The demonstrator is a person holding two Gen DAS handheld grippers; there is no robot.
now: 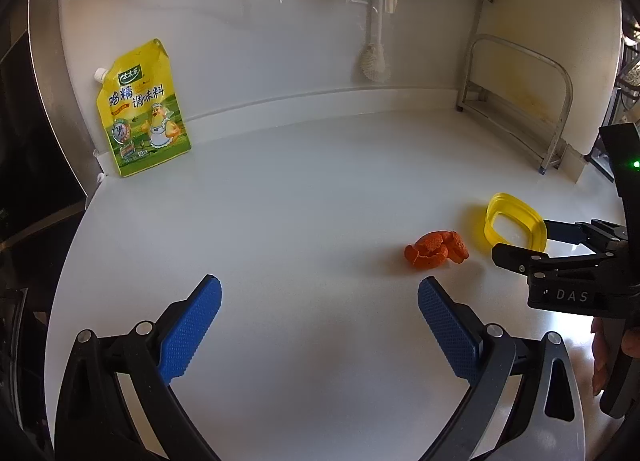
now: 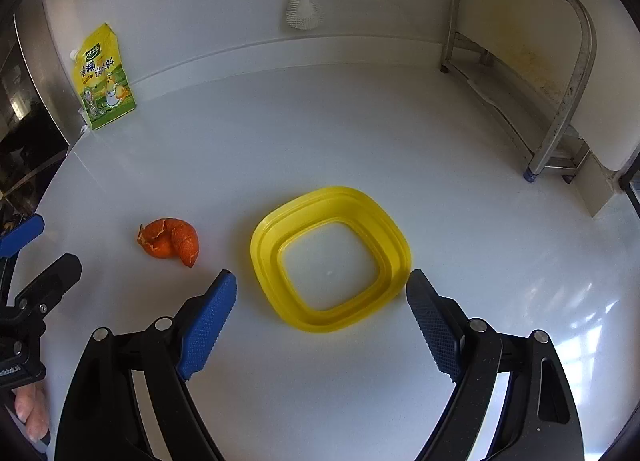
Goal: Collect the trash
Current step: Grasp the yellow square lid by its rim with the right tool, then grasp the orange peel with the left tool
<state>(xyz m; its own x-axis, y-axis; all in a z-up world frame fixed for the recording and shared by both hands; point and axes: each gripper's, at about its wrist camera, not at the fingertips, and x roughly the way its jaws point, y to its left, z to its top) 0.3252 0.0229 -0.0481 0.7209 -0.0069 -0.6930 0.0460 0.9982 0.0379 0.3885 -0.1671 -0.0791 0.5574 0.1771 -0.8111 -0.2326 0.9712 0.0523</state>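
An orange peel (image 1: 436,250) (image 2: 171,241) lies on the white counter (image 1: 300,197) (image 2: 280,133). Just right of it sits a shallow yellow square container (image 1: 514,222) (image 2: 330,257), with nothing inside. My left gripper (image 1: 320,309) is open, hovering short of the peel, which is ahead and to the right of its fingers. My right gripper (image 2: 322,301) is open, its fingers straddling the near edge of the yellow container. The right gripper (image 1: 520,245) also shows at the right of the left wrist view, and the left gripper's fingers (image 2: 24,233) at the left edge of the right wrist view.
A yellow-green seasoning pouch (image 1: 144,109) (image 2: 105,79) leans against the back wall at the left. A white brush (image 1: 374,41) (image 2: 302,1) hangs on the wall. A metal rack (image 1: 516,101) (image 2: 532,61) stands at the back right. A person's fingers (image 1: 604,357) hold the right gripper.
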